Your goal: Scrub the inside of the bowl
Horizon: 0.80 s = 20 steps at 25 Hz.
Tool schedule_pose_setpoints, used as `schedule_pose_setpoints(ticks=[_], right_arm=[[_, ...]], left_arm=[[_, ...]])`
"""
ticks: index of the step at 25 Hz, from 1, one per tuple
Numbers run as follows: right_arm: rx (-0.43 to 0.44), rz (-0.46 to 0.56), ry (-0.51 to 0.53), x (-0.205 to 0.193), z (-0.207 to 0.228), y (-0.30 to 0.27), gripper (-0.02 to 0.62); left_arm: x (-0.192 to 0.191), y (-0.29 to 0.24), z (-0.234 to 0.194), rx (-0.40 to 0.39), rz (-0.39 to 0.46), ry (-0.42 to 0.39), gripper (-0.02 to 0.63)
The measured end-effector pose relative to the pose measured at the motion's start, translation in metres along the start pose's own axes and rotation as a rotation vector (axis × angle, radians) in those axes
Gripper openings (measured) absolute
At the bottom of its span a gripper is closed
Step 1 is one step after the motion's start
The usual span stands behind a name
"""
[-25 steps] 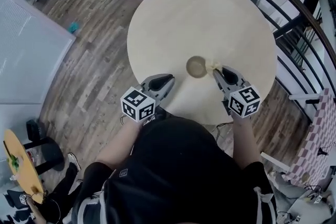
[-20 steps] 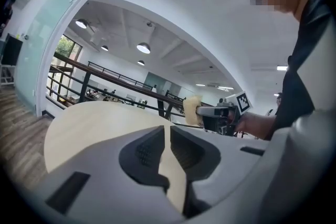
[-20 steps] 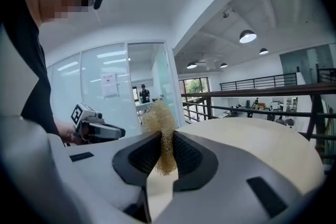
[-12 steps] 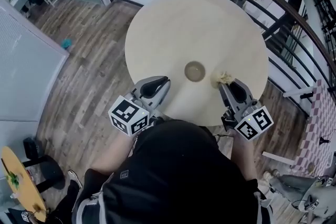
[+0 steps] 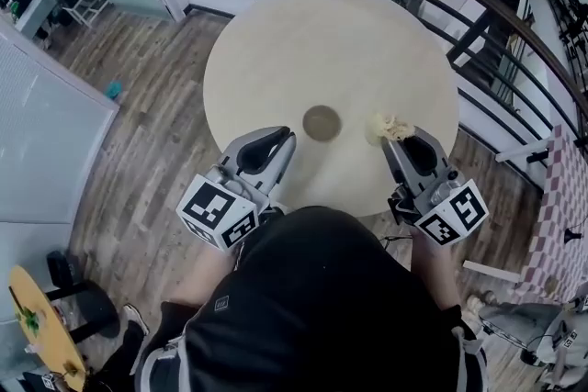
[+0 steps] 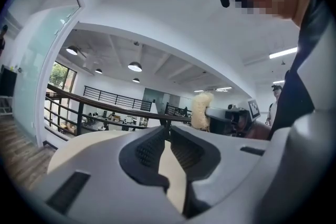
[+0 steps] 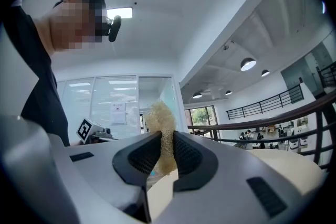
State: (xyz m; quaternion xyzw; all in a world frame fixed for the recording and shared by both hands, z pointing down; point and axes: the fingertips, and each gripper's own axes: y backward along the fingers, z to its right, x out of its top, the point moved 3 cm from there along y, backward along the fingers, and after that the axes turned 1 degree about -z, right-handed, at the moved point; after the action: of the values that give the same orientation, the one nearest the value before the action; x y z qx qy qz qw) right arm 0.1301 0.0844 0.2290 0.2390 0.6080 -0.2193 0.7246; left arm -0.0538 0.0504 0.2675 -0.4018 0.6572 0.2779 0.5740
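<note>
A small brown bowl (image 5: pixel 322 122) stands upright near the middle of the round pale table (image 5: pixel 331 32). My right gripper (image 5: pixel 393 139) is to the right of the bowl and apart from it, shut on a pale fibrous scrubber (image 5: pixel 390 126). In the right gripper view the scrubber (image 7: pixel 160 122) sticks up from between the jaws of that gripper (image 7: pixel 167 136). My left gripper (image 5: pixel 285 139) hovers to the near left of the bowl. In the left gripper view its jaws (image 6: pixel 169 131) stand almost together with nothing between them. The bowl is hidden in both gripper views.
A dark metal railing (image 5: pixel 478 14) curves round the far and right side of the table. Wooden floor (image 5: pixel 156 124) lies to the left. A second small yellow table (image 5: pixel 41 326) stands at the lower left. The person's torso fills the bottom of the head view.
Both grippers have drawn back toward the person. The right gripper has carried the scrubber from the bowl's rim out to the right, so a gap now lies between them.
</note>
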Motion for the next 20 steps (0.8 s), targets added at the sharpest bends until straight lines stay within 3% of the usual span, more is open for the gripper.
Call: schedule_pose_setpoints(ticks=[7,20], right_arm=[[0.006,0.033,0.014,0.008,-0.007,0.009,0.072],[0.001,-0.007,0.038,-0.003,-0.001,-0.002,0.072]], left_arm=[[0.018,-0.002,0.019,0.003,-0.013,-0.097,0.038],[0.011,-0.008,0.003,0.014,-0.026,-0.083,0.038]])
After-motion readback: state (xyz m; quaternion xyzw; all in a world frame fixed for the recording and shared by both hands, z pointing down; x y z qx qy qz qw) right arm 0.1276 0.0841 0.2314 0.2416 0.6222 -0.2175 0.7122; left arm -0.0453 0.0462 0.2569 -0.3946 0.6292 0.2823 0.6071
